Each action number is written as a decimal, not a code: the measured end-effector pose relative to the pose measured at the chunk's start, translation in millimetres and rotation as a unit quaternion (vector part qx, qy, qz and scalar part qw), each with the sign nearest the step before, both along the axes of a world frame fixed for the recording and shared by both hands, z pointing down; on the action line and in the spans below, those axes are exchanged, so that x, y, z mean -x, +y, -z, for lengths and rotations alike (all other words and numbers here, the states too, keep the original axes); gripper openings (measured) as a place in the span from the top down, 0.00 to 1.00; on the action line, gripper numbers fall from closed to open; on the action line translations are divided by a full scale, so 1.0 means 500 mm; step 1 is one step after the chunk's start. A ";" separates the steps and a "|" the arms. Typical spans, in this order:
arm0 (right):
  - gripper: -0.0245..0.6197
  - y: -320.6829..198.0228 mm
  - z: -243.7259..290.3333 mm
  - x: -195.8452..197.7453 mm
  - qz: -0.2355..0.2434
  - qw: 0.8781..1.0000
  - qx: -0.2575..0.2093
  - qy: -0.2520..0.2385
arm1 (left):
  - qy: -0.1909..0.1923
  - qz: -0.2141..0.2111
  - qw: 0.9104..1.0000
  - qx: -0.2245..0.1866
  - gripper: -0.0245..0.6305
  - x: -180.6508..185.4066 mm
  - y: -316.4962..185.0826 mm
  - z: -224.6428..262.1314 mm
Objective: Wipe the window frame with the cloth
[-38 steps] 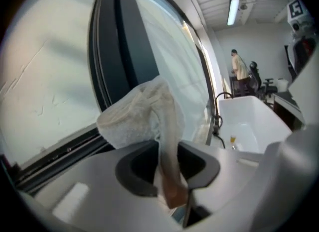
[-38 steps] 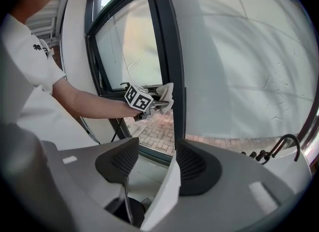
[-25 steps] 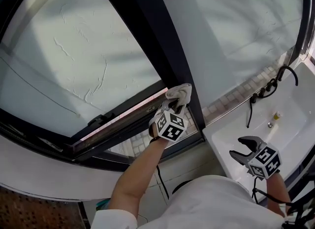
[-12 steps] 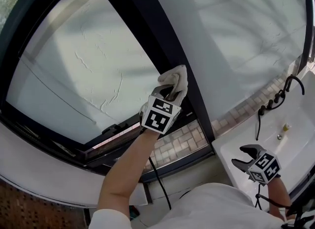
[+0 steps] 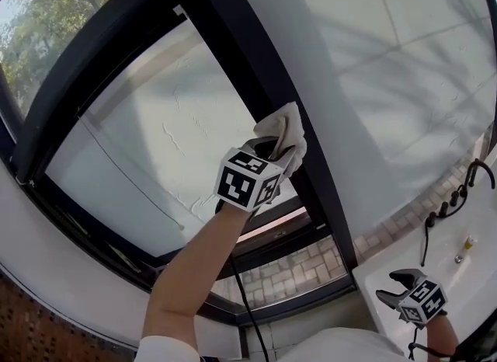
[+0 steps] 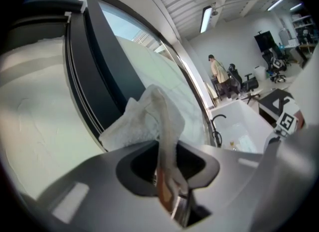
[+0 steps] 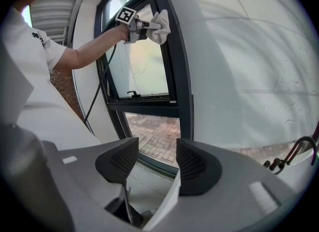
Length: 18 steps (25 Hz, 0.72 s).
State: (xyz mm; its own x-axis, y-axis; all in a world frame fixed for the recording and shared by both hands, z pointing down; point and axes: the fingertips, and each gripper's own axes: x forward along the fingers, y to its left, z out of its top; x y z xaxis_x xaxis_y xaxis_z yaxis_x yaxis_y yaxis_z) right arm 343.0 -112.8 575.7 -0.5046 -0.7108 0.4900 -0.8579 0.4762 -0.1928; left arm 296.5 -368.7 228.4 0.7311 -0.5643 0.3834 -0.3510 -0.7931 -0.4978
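Slip risk — picture centre.
Your left tongs pinch one fold of cloth on the window frame; drag may pull it free — right tongs spread, empty.

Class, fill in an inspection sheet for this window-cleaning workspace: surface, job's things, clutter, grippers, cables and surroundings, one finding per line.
Surface: dark window frame; its upright bar is the part being worked on.
Job's things: white cloth, bunched and pressed against the upright bar.
Clutter: small yellowish item on the basin, too small to identify.
Grippers: left gripper raised, fingers shut on the cloth; right gripper open, nothing between its fingers, held low by the basin.
Cables: black cable hangs from the left gripper beside the arm.
Surroundings: white basin with black tap at right; brick paving and trees outside.
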 end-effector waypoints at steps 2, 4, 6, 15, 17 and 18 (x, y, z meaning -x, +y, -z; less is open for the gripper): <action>0.59 0.002 -0.002 -0.004 -0.003 1.000 0.002 -0.002 | 0.009 -0.006 1.000 -0.009 0.79 -0.002 -0.001 0.063; 0.59 0.001 -0.003 -0.010 -0.006 1.000 0.004 -0.002 | 0.025 -0.010 0.999 -0.018 0.79 -0.003 -0.004 0.132; 0.59 -0.001 -0.004 -0.016 -0.006 1.000 0.005 0.001 | 0.038 -0.012 0.999 -0.024 0.79 -0.006 -0.007 0.193; 0.59 -0.007 -0.004 -0.018 -0.003 1.000 0.008 0.014 | 0.117 -0.019 0.991 -0.059 0.79 -0.013 -0.013 0.480; 0.59 -0.005 -0.006 -0.016 -0.003 1.000 0.010 0.013 | 0.147 -0.014 0.986 -0.077 0.79 -0.008 -0.013 0.559; 0.59 -0.005 -0.007 -0.015 -0.004 1.000 0.010 0.013 | 0.164 -0.013 0.983 -0.081 0.79 -0.005 -0.013 0.595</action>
State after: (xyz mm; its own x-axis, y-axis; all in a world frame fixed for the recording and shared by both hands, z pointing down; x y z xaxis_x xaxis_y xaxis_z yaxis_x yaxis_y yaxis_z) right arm 350.7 -115.1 579.4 -0.4861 -0.7041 0.5177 -0.8664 0.4657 -0.1801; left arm 299.1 -375.1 -69.1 0.8157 -0.5777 0.0302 -0.4944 -0.7233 -0.4822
